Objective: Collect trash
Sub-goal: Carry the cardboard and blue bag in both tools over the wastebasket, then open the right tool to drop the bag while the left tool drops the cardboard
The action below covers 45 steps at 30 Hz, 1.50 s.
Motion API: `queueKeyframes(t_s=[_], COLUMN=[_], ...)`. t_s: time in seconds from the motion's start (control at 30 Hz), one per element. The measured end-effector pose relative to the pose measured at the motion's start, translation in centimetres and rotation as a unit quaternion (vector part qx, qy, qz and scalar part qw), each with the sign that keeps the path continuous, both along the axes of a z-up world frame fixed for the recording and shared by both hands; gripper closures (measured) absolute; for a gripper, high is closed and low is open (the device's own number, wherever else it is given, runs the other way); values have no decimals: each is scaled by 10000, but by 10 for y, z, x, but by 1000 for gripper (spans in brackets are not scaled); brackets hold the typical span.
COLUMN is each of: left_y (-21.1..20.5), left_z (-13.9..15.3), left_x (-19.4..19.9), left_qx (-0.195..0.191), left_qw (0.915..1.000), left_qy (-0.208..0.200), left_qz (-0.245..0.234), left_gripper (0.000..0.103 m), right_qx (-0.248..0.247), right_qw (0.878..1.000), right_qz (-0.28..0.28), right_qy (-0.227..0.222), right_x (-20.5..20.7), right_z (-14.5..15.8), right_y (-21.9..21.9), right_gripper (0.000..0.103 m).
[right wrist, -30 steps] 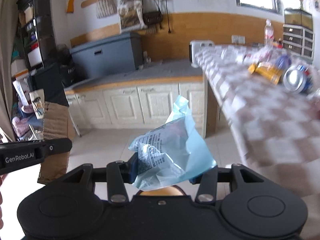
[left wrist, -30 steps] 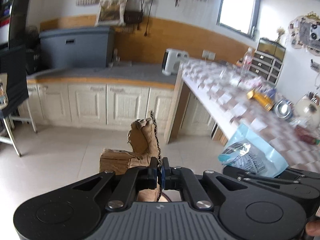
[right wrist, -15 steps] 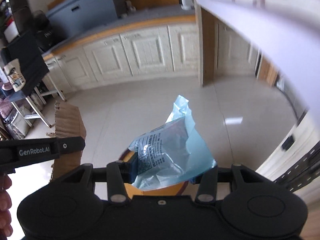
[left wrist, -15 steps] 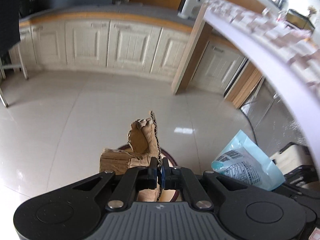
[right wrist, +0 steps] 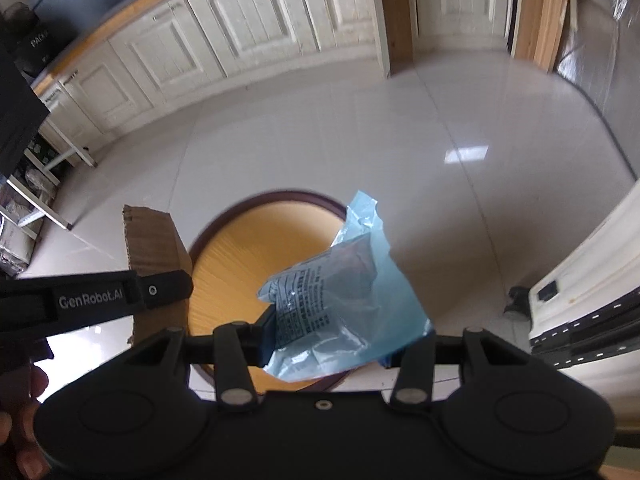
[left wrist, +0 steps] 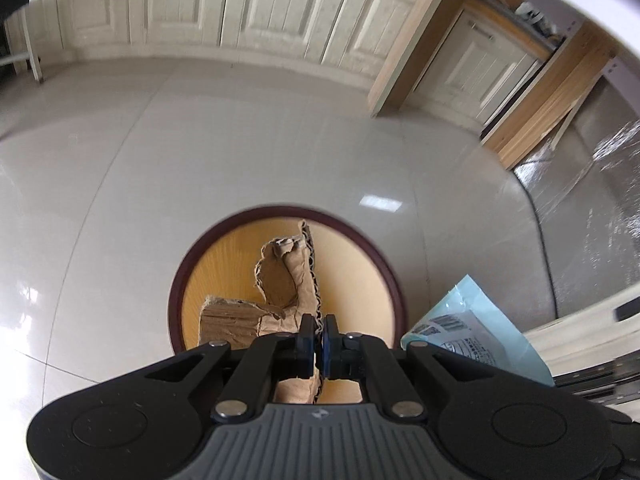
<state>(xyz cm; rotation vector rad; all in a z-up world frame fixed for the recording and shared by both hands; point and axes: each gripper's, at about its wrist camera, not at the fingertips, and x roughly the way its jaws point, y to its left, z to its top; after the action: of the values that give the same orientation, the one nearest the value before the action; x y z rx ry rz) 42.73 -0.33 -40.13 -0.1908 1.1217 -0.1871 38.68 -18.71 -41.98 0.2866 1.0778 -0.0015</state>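
Observation:
My left gripper [left wrist: 318, 336] is shut on a torn piece of brown cardboard [left wrist: 280, 284] and holds it over a round bin [left wrist: 384, 272] with a dark rim and orange inside, standing on the floor. My right gripper [right wrist: 332, 344] is shut on a crumpled light-blue plastic bag [right wrist: 340, 300], held above the right part of the same bin [right wrist: 240, 256]. The bag also shows at the right of the left wrist view [left wrist: 476, 328]. The cardboard [right wrist: 154, 240] and the left gripper's side show at the left of the right wrist view.
Pale tiled floor [left wrist: 200, 152] surrounds the bin. Cream cabinets [left wrist: 256, 4] run along the far wall. A wooden counter leg [left wrist: 408, 40] stands beyond the bin. A white counter edge [right wrist: 592, 264] is close on the right.
Both grippers have tilted down and moved over the bin, which now fills the middle of both views. The countertop has left the views. Both grips are unchanged.

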Motion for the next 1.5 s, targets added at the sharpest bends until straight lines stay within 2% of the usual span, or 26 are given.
queueKeyframes(t_s=[0.3, 0.4, 0.5, 0.6, 0.8, 0.9, 1.03, 1.2, 1.43, 1.47, 1.5], left_y=[18, 20, 20, 20, 17, 17, 17, 19, 17, 17, 16], left_z=[-48, -55, -60, -66, -74, -78, -83, -88, -90, -90, -90], left_x=[22, 28, 34, 40, 43, 44, 49, 48, 49, 49, 49], left_qx=[-105, -131, -201, -159, -169, -153, -131, -125, -142, -131, -108], left_qw=[9992, 9989, 9989, 9992, 9993, 9995, 9993, 9991, 9994, 9994, 9994], left_qy=[244, 231, 182, 106, 158, 176, 243, 299, 307, 299, 311], left_qz=[284, 389, 387, 357, 295, 235, 247, 258, 118, 97, 83], left_gripper=[99, 99, 99, 99, 99, 99, 99, 99, 98, 95, 86], right_qx=[228, 73, 199, 277, 326, 219, 33, -47, -178, -204, -222], right_qw=[9994, 9994, 9990, 9978, 9973, 9959, 9929, 9920, 9901, 9900, 9902], right_qz=[161, 311, 404, 606, 659, 864, 1183, 1252, 1350, 1346, 1327], right_qy=[218, 105, 25, -48, 54, 159, 75, 148, 335, 362, 387], right_x=[31, 41, 49, 55, 58, 63, 63, 64, 63, 63, 64], right_z=[-51, -57, -62, -68, -73, -76, -75, -77, -78, -78, -79], right_y=[7, 13, 14, 17, 14, 19, 29, 32, 27, 26, 27], right_gripper=[55, 55, 54, 41, 34, 27, 20, 9, 3, 3, 2])
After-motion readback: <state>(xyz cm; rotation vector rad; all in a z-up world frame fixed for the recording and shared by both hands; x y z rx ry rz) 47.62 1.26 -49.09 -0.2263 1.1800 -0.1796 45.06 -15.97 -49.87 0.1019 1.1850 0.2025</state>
